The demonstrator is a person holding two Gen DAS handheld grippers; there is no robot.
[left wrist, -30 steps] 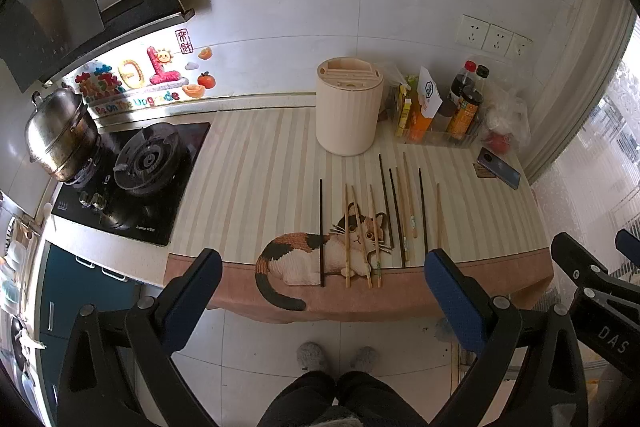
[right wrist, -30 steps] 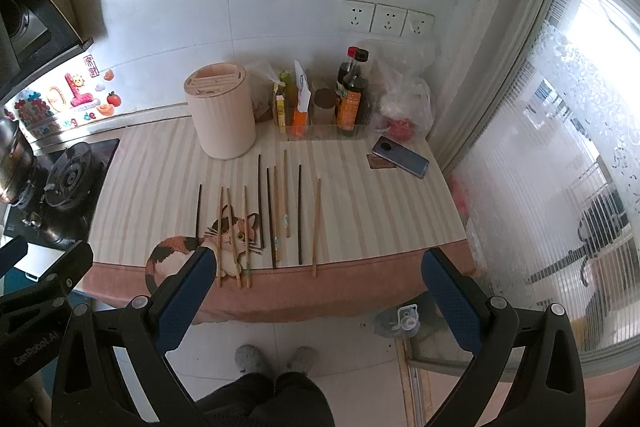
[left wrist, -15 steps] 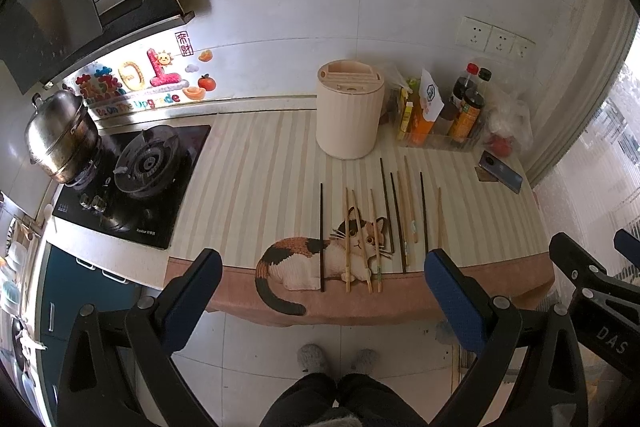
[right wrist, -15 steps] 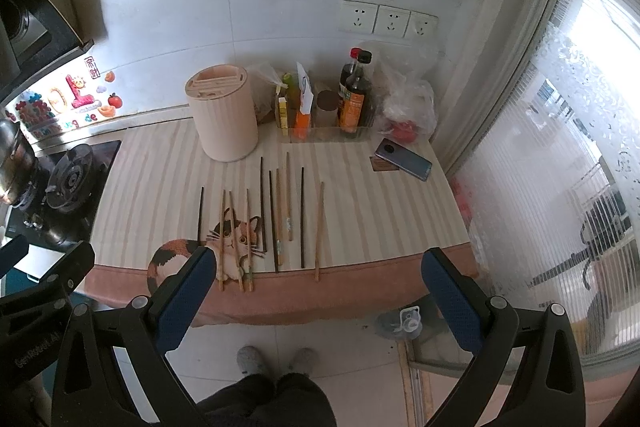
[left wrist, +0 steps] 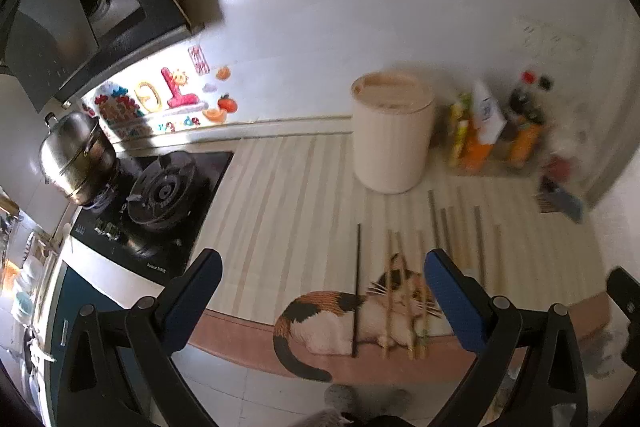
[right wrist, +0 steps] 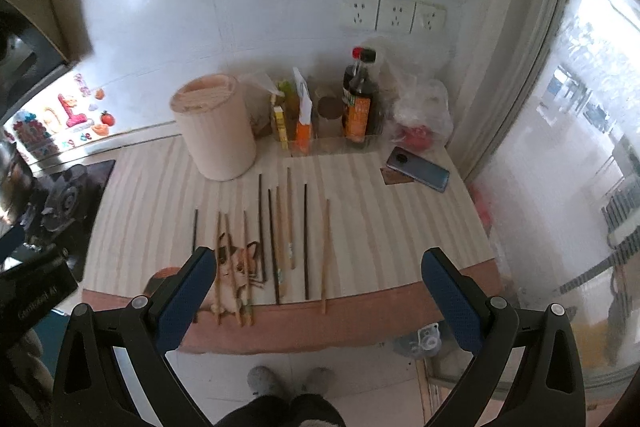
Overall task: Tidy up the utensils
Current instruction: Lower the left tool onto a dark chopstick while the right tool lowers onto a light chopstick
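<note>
Several chopsticks [right wrist: 276, 239], some black and some wooden, lie side by side on a striped counter mat [right wrist: 360, 211]; they also show in the left wrist view [left wrist: 400, 287]. Behind them stands a round beige utensil holder [right wrist: 214, 131] with a slotted lid, which also shows in the left wrist view [left wrist: 392, 135]. My left gripper [left wrist: 320, 291] is open and empty, held in front of the counter's front edge. My right gripper [right wrist: 320, 291] is open and empty, also in front of the edge, above the chopsticks' near ends.
A gas hob [left wrist: 160, 187] with a steel pot [left wrist: 76, 155] is at the left. Sauce bottles [right wrist: 360, 99] and packets stand at the back right by a plastic bag [right wrist: 416, 107]. A phone [right wrist: 418, 174] lies at the right. My feet [right wrist: 288, 379] are on the floor.
Both grippers have moved forward toward the counter, so the chopsticks and holder appear larger. The left view has swung and is blurred. Both grippers stay open.
</note>
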